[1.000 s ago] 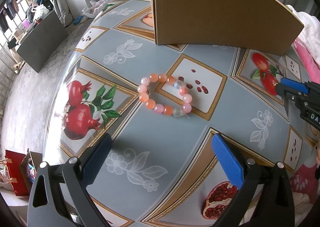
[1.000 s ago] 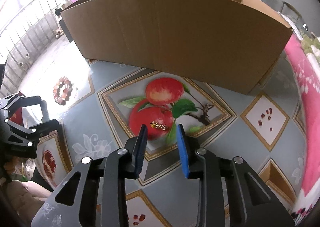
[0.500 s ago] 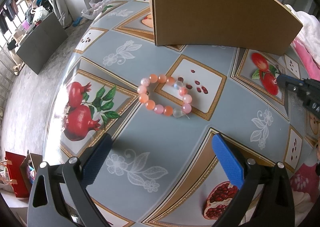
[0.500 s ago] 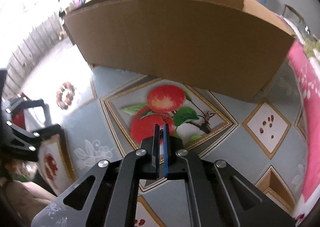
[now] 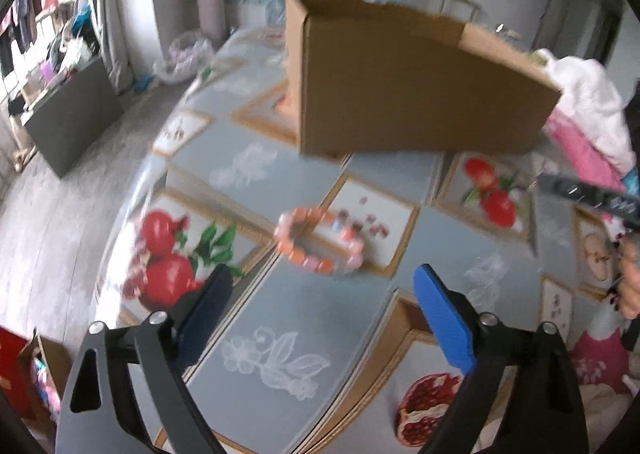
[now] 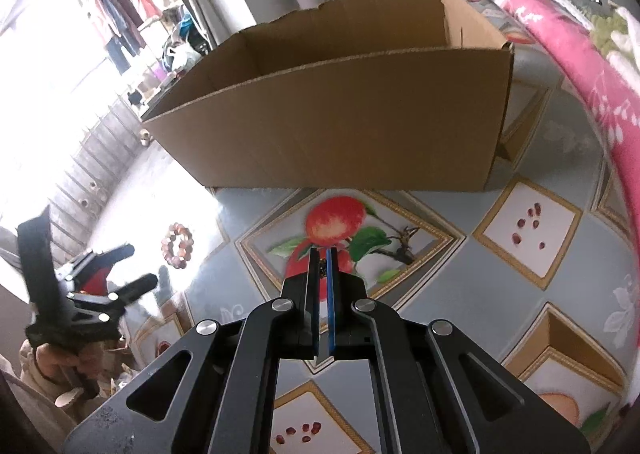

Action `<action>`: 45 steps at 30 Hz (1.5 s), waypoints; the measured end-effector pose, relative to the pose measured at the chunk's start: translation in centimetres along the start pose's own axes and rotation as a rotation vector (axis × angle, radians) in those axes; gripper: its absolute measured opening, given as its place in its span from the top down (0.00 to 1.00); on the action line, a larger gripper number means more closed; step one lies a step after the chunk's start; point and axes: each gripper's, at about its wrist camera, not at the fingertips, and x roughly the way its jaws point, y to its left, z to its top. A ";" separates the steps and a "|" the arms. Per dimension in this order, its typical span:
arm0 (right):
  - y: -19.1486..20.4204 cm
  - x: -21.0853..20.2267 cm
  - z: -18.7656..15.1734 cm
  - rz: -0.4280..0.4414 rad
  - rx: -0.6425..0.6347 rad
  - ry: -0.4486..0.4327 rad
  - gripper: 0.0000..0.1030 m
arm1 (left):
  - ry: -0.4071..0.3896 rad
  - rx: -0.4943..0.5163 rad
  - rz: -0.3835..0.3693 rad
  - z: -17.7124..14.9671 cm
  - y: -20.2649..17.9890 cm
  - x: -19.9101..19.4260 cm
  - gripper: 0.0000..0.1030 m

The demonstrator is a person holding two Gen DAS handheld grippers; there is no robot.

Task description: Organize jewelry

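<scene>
Right wrist view: cardboard box (image 6: 340, 113) is seen behind the right gripper (image 6: 323, 260) — now clenched on a small gold piece (image 6: 322, 264), lifted off the tablecloth (image 6: 440, 286). Left gripper (image 5: 320, 294) is spread, narrowing slightly, nothing between — bead bracelet (image 5: 318, 240) untouched.

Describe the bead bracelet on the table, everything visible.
The bead bracelet is a closed loop of round, glossy beads in orange, pink and some paler tones, motion-blurred in the left wrist view. It lies flat on the patterned tablecloth, straddling the gold border of a white seed-print square, in front of the cardboard box. Nothing touches it; the open left gripper hangs short of it.
</scene>
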 end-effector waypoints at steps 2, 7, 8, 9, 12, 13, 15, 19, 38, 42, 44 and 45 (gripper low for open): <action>-0.1 -0.5 -0.3 0.005 0.002 0.003 0.99 | -0.027 0.017 -0.031 0.3 -0.3 -0.4 0.19; 0.0 -0.3 -0.7 0.030 0.012 0.017 0.99 | -0.036 0.074 -0.075 0.8 -1.9 0.0 0.33; 0.1 0.0 -0.8 0.032 0.011 0.020 0.99 | -0.030 0.081 -0.074 0.8 -2.1 0.2 0.34; 0.2 0.1 -0.8 0.035 0.011 0.022 0.99 | -0.025 0.084 -0.074 0.8 -2.4 0.2 0.39; 0.3 0.3 -0.9 0.042 0.010 0.028 0.99 | 0.005 0.069 -0.074 0.8 -2.6 1.3 0.50; 0.2 0.3 -0.9 0.043 0.009 0.029 0.99 | 0.016 0.059 -0.076 1.0 -2.4 1.7 0.54; 0.0 0.3 -0.8 0.046 0.009 0.031 0.99 | 0.029 0.047 -0.075 1.0 -2.1 1.9 0.57; -0.3 -0.1 -0.8 0.049 0.017 0.032 0.99 | 0.067 0.050 -0.052 1.4 -2.1 2.9 0.60; -0.4 -0.3 -0.9 0.043 0.024 0.023 0.99 | 0.150 0.031 0.003 1.8 -2.3 4.2 0.71; -0.4 -0.4 -0.9 0.042 0.027 0.021 0.99 | 0.151 0.029 0.008 1.8 -2.1 4.2 0.74; -0.4 -0.4 -0.9 0.043 0.028 0.019 0.99 | 0.150 0.029 0.013 1.8 -2.1 4.2 0.76; -0.4 -0.4 -0.9 0.042 0.029 0.019 0.99 | 0.149 0.031 0.016 1.7 -2.1 4.2 0.77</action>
